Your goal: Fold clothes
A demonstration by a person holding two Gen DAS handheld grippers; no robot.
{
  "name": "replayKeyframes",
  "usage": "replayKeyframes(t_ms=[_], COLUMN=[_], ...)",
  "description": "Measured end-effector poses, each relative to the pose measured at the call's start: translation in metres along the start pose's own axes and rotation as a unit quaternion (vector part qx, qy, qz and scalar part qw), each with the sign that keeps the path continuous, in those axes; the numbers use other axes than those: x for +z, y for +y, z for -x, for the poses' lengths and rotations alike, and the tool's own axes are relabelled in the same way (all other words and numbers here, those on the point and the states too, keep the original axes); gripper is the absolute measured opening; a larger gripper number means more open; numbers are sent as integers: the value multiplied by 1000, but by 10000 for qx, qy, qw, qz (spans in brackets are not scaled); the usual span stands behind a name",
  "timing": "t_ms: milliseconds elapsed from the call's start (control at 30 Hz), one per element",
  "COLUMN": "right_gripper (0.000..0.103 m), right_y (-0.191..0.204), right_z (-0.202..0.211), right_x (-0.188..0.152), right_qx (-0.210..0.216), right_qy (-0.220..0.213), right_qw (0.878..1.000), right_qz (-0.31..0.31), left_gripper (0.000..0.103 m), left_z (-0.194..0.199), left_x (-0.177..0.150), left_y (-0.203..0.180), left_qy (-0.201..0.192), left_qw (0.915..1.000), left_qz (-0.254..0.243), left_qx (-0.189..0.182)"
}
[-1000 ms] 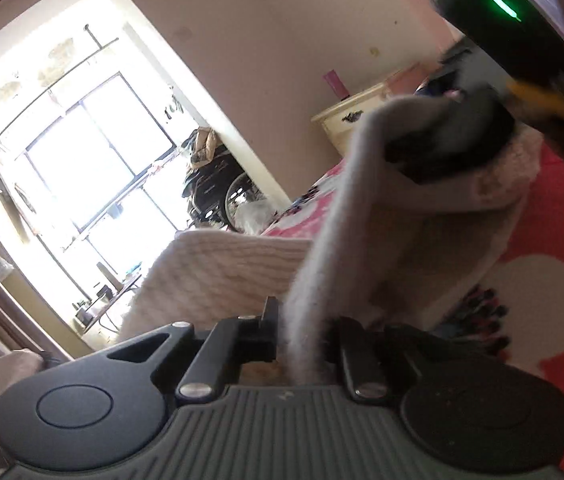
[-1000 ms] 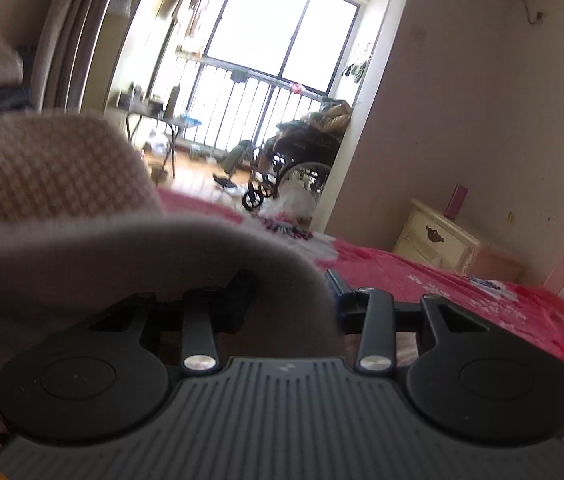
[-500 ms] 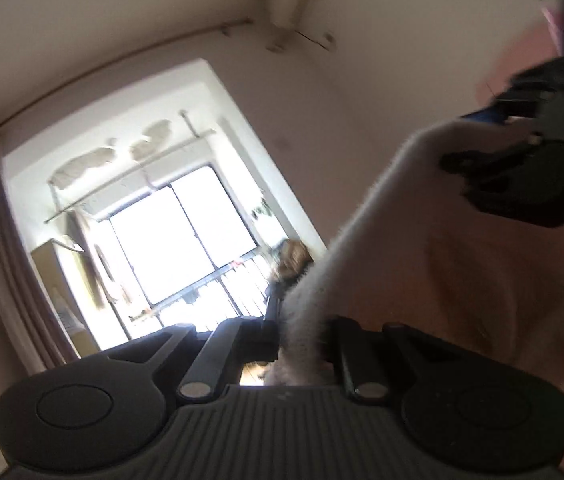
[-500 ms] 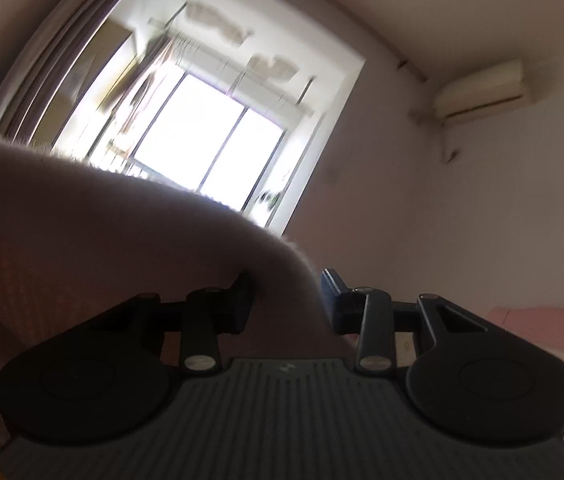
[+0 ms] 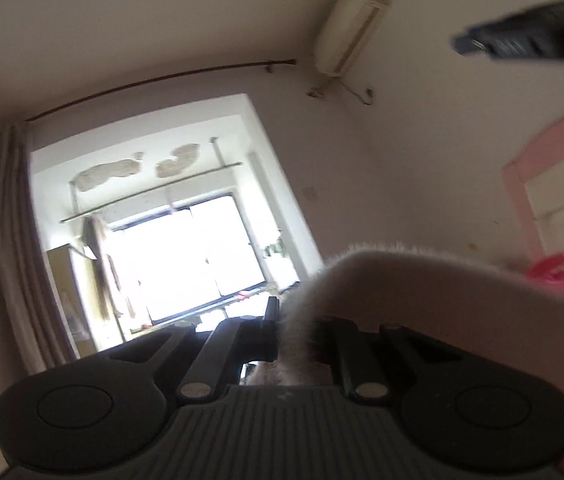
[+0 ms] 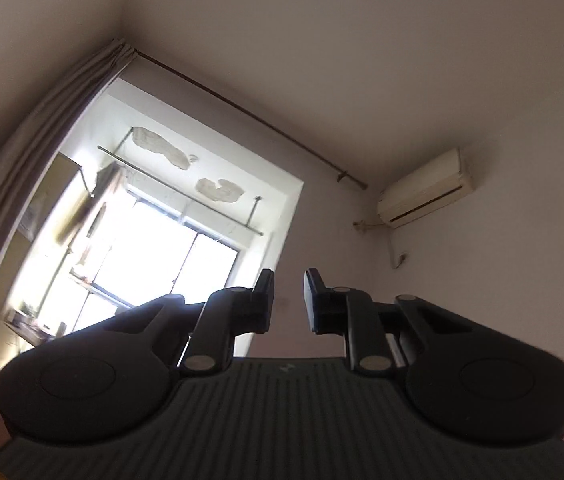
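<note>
Left gripper [image 5: 296,330] tilted up slightly, jaws clamped on fuzzy pale garment [image 5: 422,288]. Right gripper [image 6: 288,300] angled up at the ceiling, jaws just been closing, narrow gap, nothing between them. Its body shows top right in left view.

We record the window [image 5: 186,256] as landmark. The curtain [image 5: 18,240] hangs at its left; the air conditioner [image 5: 348,28] sits above and right. The garment [image 5: 422,292] lies before it, lower right, in the left gripper [image 5: 296,330].
</note>
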State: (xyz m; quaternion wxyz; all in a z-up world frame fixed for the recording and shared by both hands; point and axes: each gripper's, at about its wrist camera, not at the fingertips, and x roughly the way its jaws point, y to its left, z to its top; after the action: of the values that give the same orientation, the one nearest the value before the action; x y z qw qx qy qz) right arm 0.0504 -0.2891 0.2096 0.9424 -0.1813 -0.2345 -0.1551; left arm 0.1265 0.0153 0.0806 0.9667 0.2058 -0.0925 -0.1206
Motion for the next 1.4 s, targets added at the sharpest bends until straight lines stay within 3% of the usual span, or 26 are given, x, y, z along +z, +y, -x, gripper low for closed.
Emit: replayKeyframes(t_ms=[67, 133, 200, 300, 433, 500, 733, 900, 1000, 1167, 1400], right_gripper=[19, 31, 67, 91, 102, 102, 99, 49, 30, 27, 27], right_y=[-8, -12, -6, 13, 52, 72, 143, 137, 120, 98, 72], right_z=[0, 9, 18, 66, 118, 133, 136, 99, 79, 61, 58], right_x=[2, -5, -19, -52, -86, -94, -148, -182, -171, -120, -30], right_qx=[299, 737, 1150, 1898, 2571, 2816, 2541, 1494, 857, 126, -339], right_qy=[198, 477, 882, 1275, 1842, 2065, 2745, 2994, 2701, 1728, 427], right_qw=[9992, 9948, 9852, 9614, 9305, 9183, 9251, 9418, 9590, 9826, 9918], right_qz=[-202, -519, -916, -1529, -1849, -1864, -647, -311, -75, 674, 1155], left_gripper=[9, 9, 9, 9, 9, 9, 9, 9, 9, 9, 9], left_z=[2, 2, 3, 11, 14, 17, 25, 22, 20, 25, 59], left_x=[-5, -13, -21, -24, -23, -21, -17, -20, -19, -2, 50], left_y=[-5, -9, -8, -3, 1, 1, 6, 8, 12, 25, 46], left_qy=[57, 145, 232, 272, 301, 308, 300, 339, 291, -32, -1000], left_qw=[9998, 9994, 9991, 9990, 9989, 9989, 9989, 9990, 9993, 9990, 9921], left_qz=[-83, -112, -92, -63, -59, 25, 202, 165, 193, 453, 647], left_qx=[-151, -285, -350, -344, -351, -341, -294, -241, -159, 28, 384])
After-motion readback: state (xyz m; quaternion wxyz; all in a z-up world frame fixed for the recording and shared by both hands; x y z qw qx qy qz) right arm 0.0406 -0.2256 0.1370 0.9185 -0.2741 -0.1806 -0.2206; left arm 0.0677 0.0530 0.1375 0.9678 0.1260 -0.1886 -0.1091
